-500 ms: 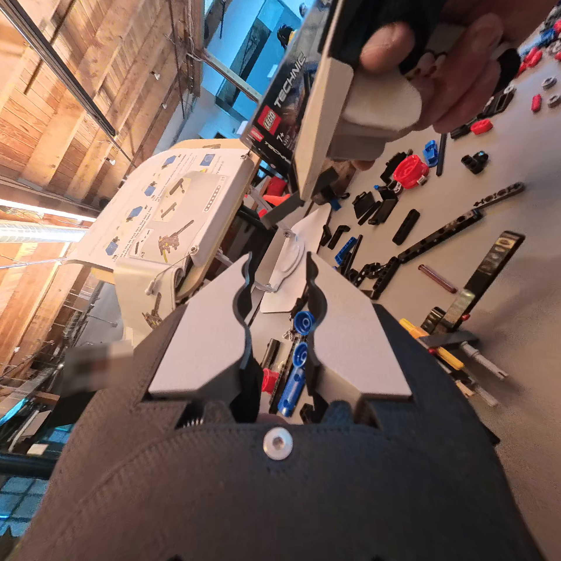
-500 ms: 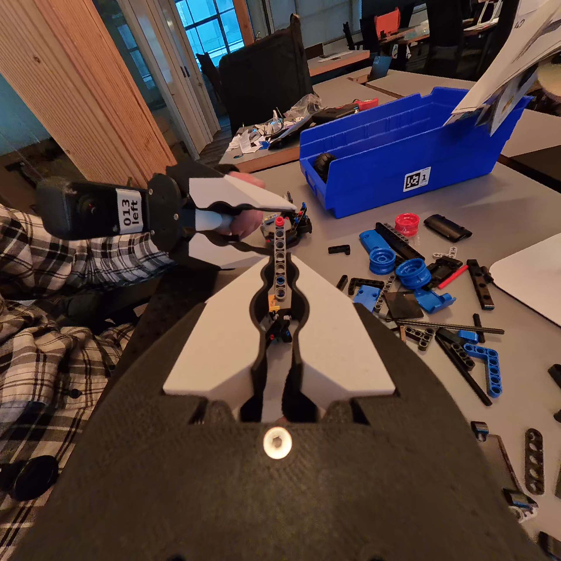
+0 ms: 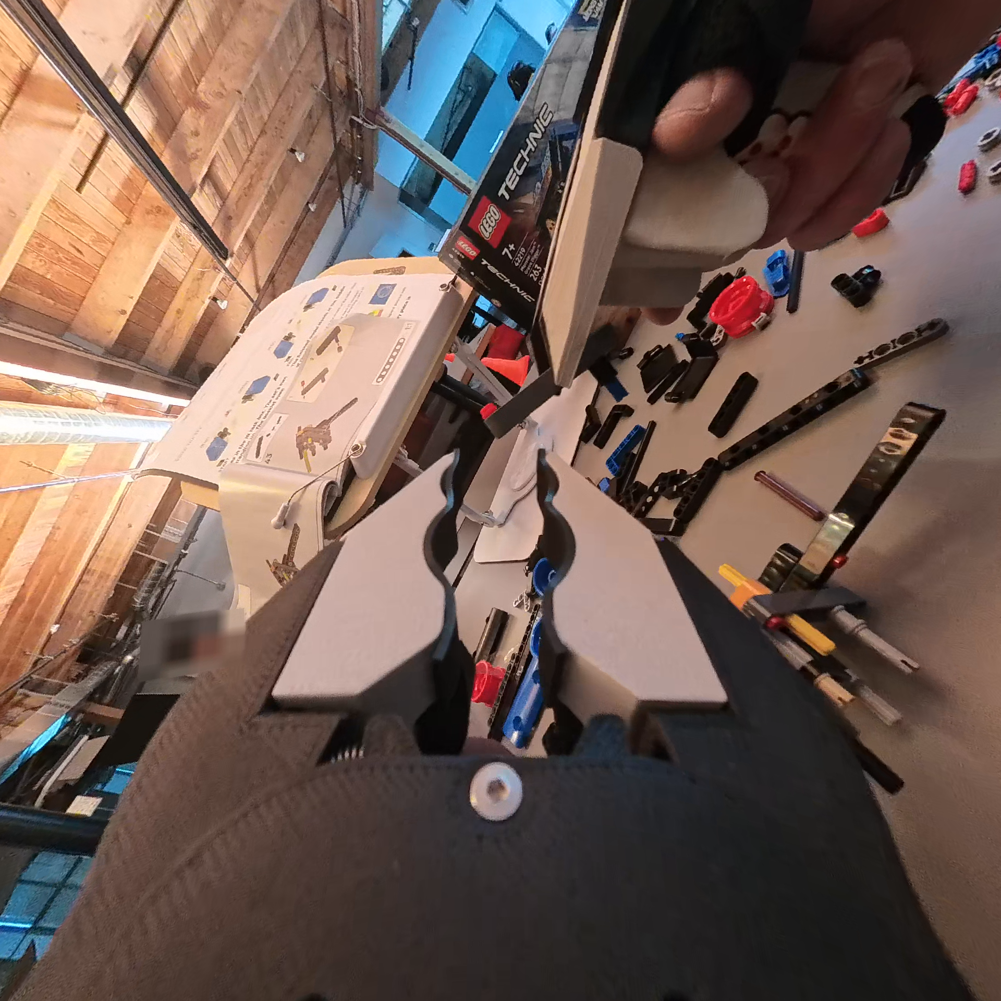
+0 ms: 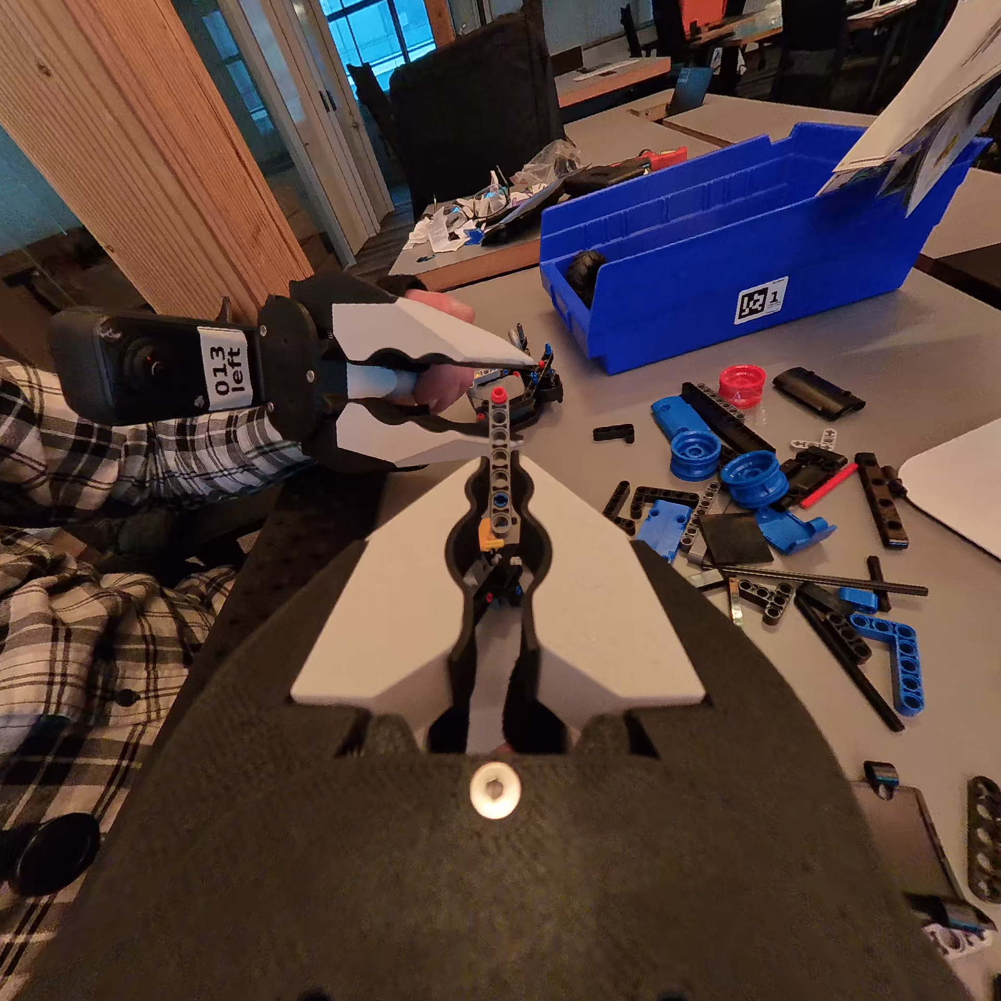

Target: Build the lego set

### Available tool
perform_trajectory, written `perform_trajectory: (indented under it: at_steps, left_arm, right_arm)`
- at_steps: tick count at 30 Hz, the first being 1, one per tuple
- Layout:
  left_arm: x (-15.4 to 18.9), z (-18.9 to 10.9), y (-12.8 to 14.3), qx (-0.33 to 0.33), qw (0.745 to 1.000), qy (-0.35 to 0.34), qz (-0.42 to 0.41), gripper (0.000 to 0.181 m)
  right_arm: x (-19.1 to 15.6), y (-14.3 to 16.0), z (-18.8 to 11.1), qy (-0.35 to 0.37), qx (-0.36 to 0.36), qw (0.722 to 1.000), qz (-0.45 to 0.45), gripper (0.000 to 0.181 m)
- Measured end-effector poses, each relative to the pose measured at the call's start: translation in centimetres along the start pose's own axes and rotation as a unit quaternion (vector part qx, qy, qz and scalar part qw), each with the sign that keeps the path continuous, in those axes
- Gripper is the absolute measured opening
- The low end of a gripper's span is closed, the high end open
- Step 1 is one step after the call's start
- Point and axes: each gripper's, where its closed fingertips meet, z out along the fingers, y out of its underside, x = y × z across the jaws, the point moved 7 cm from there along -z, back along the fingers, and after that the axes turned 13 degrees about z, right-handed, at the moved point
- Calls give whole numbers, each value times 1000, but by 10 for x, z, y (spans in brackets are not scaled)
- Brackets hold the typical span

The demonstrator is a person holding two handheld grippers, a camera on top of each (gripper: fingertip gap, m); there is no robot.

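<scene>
Right gripper (image 4: 495, 460) jaws are clamping a grey holed beam sub-assembly (image 4: 499, 476); left gripper (image 3: 495, 476) jaws are gaping empty. Build is sitting early: many loose blue, black, red pieces (image 4: 758, 520) are lying unused on the grey table (image 4: 894, 379).

Beyond my desk (image 4: 894, 379) I saw a black chair (image 4: 476, 108) beside a wooden pillar (image 4: 135, 162)

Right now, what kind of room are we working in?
Probably a shared office or workshop. Behind the work table with the blue bin stand more desks and dark chairs, beside a wood-panelled wall and big windows.
</scene>
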Motion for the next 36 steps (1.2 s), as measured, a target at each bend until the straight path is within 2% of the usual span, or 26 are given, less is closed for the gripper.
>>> perform_trajectory:
  at_steps: [6, 11, 22, 25, 36]
  left_arm:
    - [-11, -10, 2, 9, 1000, 16, -25, 27]
    - [-10, -21, 4, 8, 997, 65, -45, 28]
    - [-8, -29, -5, 1, 994, 82, -79, 27]
    - [-6, -29, -5, 11, 989, 103, -105, 24]
    - [5, -28, -5, 13, 986, 123, -110, 6]
  right_arm:
    - [1, 0, -2, 3, 0, 1000, -1, 4]
    - [0, 1, -1, 3, -8, 1000, -3, 4]
    - [-9, 12, 11, 6, -54, 997, -53, 4]
    - [-10, 15, 14, 10, -66, 996, -66, 4]
    - [-12, 18, 17, 21, -81, 993, -86, 4]
